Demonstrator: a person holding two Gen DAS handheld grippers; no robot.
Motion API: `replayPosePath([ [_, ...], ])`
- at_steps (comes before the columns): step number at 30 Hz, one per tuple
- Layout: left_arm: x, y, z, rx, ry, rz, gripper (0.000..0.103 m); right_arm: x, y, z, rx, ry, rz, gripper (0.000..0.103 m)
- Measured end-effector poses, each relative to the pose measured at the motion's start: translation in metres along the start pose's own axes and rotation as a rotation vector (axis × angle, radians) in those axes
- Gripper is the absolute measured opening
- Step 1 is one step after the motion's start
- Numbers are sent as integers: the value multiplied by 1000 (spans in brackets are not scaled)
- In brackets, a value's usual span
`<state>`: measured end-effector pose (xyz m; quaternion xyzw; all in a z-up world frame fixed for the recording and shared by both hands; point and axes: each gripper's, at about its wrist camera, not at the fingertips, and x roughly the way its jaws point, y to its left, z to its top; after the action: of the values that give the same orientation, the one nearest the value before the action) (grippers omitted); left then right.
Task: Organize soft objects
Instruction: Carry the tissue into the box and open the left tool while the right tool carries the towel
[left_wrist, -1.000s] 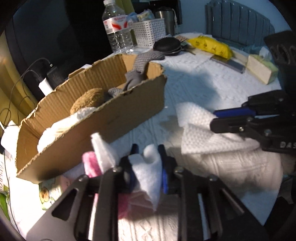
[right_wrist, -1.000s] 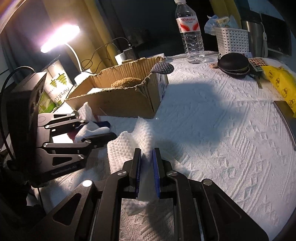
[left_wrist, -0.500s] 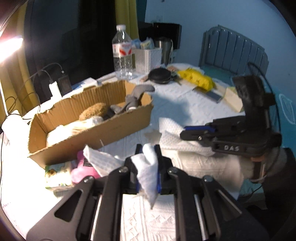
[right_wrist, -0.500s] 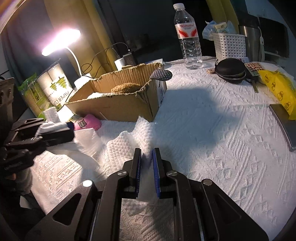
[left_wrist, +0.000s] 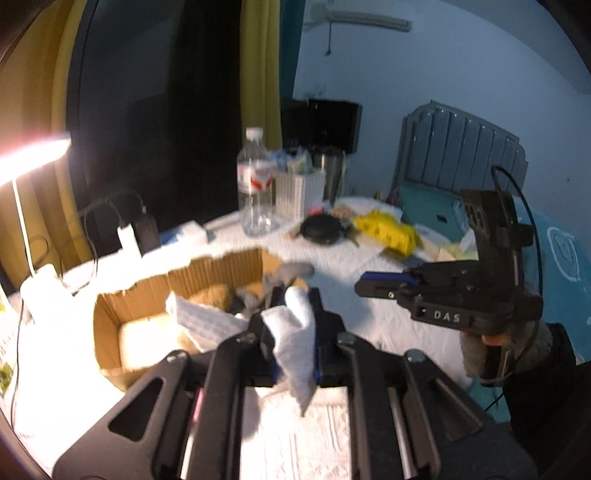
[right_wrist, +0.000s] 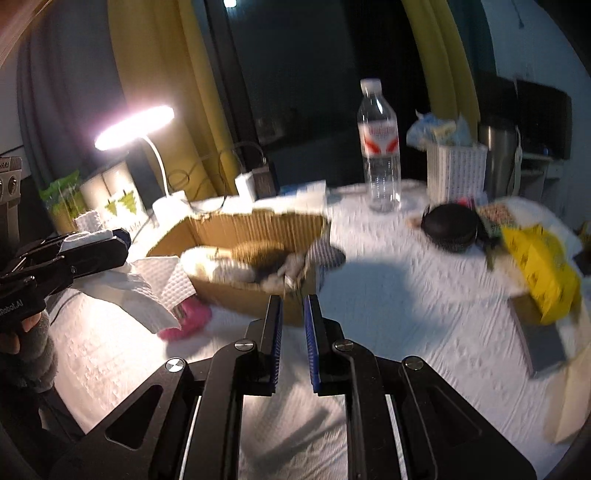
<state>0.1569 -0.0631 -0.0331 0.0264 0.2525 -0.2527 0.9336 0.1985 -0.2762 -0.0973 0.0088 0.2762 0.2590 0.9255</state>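
Gripping a limp, light towel (left_wrist: 295, 332) at its bunched fold, the left tool (left_wrist: 293, 325) hung above the box (left_wrist: 147, 310); the right tool (right_wrist: 292, 314) stood nearly closed, empty.

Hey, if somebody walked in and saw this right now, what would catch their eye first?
Probably the white paper towel pinched in the left gripper, held up in the air near the cardboard box of soft things. Next, the glowing desk lamp behind the box on the left, and the yellow bag at the table's right side. The right gripper holds nothing, jaws slightly apart.
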Motion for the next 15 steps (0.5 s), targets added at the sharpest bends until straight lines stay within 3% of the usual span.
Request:
replayPosePath([
  [4, -2, 3, 17, 17, -35, 6, 12, 2, -2, 10, -11, -1, 0, 14],
  [7, -2, 6, 21, 15, -47, 10, 12, 15, -3, 1, -17, 60, -2, 14],
  [8, -2, 6, 20, 10, -47, 11, 12, 21, -4, -3, -7, 87, 3, 18],
  [11, -1, 9, 15, -12, -40, 13, 12, 41, -5, -20, 13, 179, 10, 59],
  [15, -1, 14, 6, -36, -25, 20, 12, 58, 4, -43, 11, 273, 21, 62],
])
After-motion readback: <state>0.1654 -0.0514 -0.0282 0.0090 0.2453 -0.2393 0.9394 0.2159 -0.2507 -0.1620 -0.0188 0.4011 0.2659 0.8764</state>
